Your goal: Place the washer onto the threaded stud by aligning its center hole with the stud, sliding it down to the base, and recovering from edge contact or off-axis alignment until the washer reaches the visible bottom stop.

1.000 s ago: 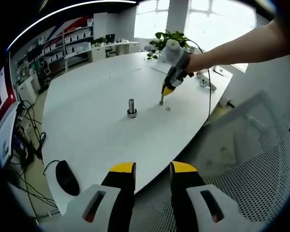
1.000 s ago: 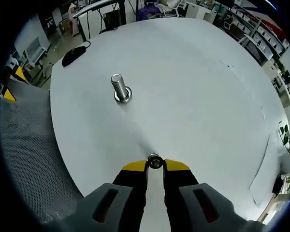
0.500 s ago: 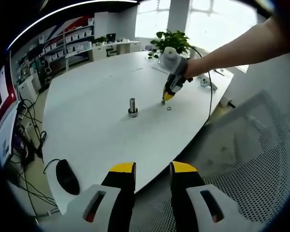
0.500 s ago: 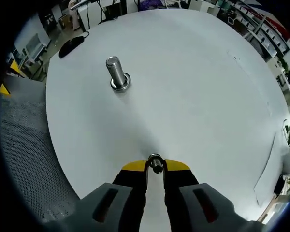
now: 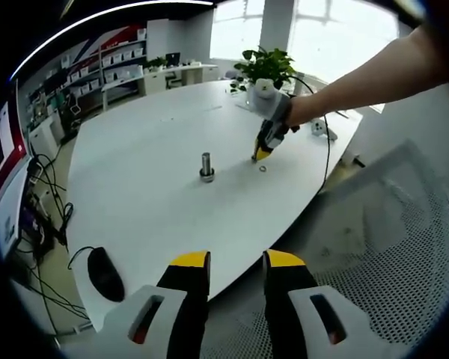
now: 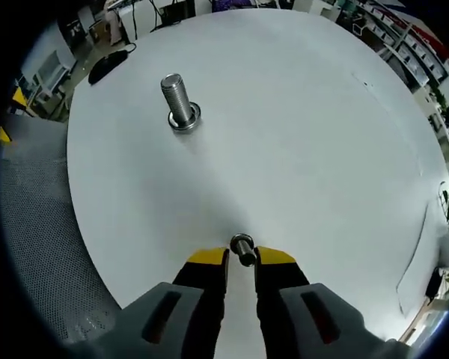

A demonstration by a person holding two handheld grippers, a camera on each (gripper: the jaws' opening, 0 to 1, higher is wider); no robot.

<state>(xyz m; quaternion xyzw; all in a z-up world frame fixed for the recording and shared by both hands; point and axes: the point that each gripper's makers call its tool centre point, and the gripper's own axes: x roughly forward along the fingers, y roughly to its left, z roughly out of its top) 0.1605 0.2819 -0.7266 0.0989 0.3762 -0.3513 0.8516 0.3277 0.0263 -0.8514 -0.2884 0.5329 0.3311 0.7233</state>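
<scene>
A threaded steel stud (image 6: 178, 101) stands upright on a round base on the white table (image 6: 307, 134), also seen as the stud (image 5: 206, 165) in the left gripper view. My right gripper (image 6: 242, 256) is shut on a small round metal washer (image 6: 242, 247), well short of the stud and to its right. Held by a person's arm, the right gripper (image 5: 260, 153) hovers just above the table (image 5: 135, 179). A small metal ring (image 5: 263, 169) lies on the table by its tip. My left gripper (image 5: 237, 259) is open and empty, off the table's near edge.
A black computer mouse (image 5: 104, 274) with a cable lies near the table's edge, visible as the mouse (image 6: 108, 66) beyond the stud. A white mesh chair (image 5: 389, 247) stands beside the table. A potted plant (image 5: 263, 63) and small items sit at the far end.
The right gripper has lifted a little off the table with the washer between its tips. The stud now looks larger in its view. My left gripper has stayed in place.
</scene>
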